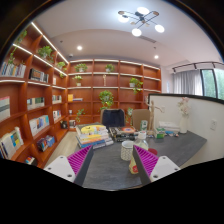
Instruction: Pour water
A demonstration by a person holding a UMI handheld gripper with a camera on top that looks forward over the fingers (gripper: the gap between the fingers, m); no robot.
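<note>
Overhead, a ceiling lamp (138, 20) and recessed strip lights illuminate a room lined with wooden bookshelves (70, 85) holding books and potted plants (106, 98). A window with curtains (195, 82) occupies the far side. Below, a dark grey table (105, 165) extends forward from the gripper (112, 160).

The gripper's fingers are spread apart, nothing held; magenta pads (80, 158) face inward. A pale cup (127, 151) stands on the table between and just ahead of the fingers, with a gap on each side. Beyond it lie a stack of books (93, 135) and a green bottle-like item (140, 133); its type cannot be confirmed. Further items near the table's far edge are too small to identify.

Bare tabletop lies between the fingers and the cup.
</note>
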